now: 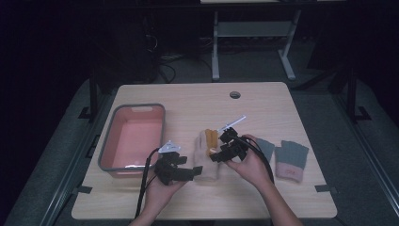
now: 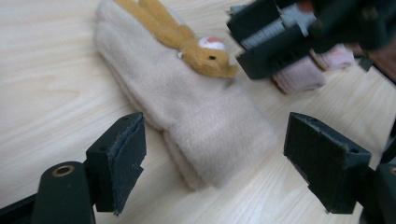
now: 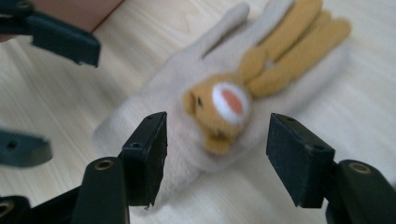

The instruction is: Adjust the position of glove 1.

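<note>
Quick count for you: one cream glove (image 1: 207,155) with a yellow bunny sewn on, mid-frame in the high view. Two grey-and-pink gloves (image 1: 291,160) at the right of the frame, lying side by side. One pink bin (image 1: 133,136) with a grey rim at the left. You're holding two claws, left claw (image 1: 196,170) and right claw (image 1: 214,155). One counter (image 1: 188,101) under it all.

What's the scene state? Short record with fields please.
surface: wooden table
target: beige glove with orange rabbit, lying flat
left gripper: open, jaws either side of glove cuff, not pressing
right gripper: open, above the rabbit, nothing held
bin: pink, left of glove, looks empty
other gloves: grey-pink pair at right
</note>
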`<move>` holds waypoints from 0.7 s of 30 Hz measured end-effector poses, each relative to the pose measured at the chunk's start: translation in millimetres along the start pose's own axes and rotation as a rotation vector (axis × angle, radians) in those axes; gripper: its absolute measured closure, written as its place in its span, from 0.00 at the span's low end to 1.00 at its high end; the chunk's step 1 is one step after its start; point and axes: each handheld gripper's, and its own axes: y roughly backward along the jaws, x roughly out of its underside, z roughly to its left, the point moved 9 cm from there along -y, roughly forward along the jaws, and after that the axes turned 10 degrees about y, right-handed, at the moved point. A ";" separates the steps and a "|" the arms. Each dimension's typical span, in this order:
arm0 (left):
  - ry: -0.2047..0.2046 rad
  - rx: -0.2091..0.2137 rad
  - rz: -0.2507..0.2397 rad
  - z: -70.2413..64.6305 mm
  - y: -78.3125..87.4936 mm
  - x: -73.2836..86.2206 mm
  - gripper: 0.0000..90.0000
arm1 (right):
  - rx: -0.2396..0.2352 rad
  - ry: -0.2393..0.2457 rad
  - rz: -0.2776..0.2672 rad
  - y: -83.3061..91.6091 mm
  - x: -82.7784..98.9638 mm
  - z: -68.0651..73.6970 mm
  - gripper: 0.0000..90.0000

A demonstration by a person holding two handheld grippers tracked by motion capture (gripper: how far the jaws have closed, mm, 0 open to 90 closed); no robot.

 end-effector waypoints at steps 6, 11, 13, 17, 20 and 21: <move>0.045 0.002 0.057 6.8 -13.1 2.6 0.27 | -0.042 -0.054 0.003 -7.2 16.3 1.5 0.41; 0.096 0.029 0.085 11.9 -20.0 5.2 0.32 | -0.081 -0.114 -0.024 -13.0 23.6 1.5 0.42; 0.109 0.039 0.102 13.4 -23.6 6.9 0.33 | -0.085 -0.150 -0.019 -15.8 25.1 1.0 0.42; 0.111 0.030 0.125 15.7 -26.8 10.0 0.37 | -0.109 -0.197 -0.035 -18.9 24.5 1.7 0.45; 0.133 0.036 0.139 18.2 -29.5 11.7 0.43 | -0.115 -0.223 -0.038 -22.8 25.7 2.8 0.46; 0.127 0.039 0.146 18.9 -30.0 12.3 0.44 | -0.120 -0.240 -0.042 -24.8 27.1 3.1 0.47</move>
